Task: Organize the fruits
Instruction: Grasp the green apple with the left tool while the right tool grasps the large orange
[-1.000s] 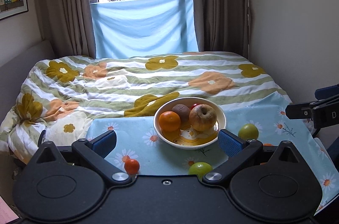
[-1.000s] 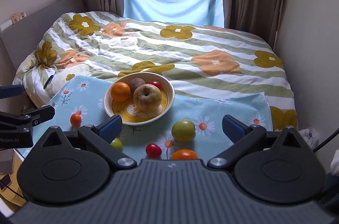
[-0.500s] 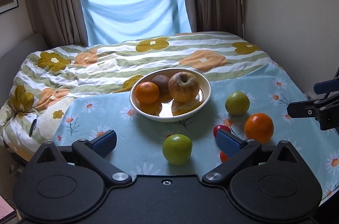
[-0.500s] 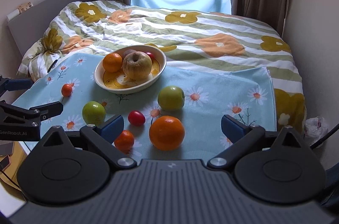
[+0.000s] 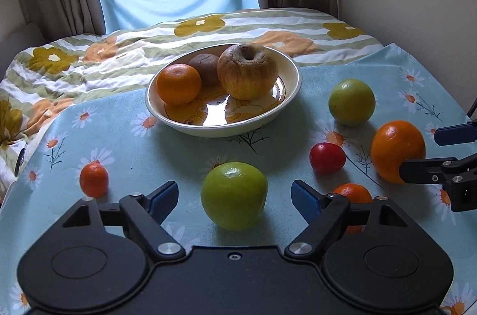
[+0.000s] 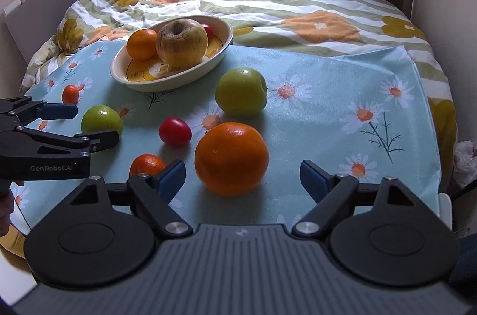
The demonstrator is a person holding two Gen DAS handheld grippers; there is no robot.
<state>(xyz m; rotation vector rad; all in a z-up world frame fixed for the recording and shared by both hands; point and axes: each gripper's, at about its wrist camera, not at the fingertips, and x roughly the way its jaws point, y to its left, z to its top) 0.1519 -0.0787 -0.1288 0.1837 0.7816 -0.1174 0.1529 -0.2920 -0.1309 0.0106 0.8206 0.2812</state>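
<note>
On daisy-print cloth (image 5: 125, 142), glossy round apple (image 5: 234, 200)

White lettering "GenRobot.AI" on the side of the black plastic left gripper (image 6: 98, 125), no other readable text

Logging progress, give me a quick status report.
Left hand-held gripper closing around near green apple, right hand-held gripper closing around big orange; neither gripped. Nothing blocking.
</note>
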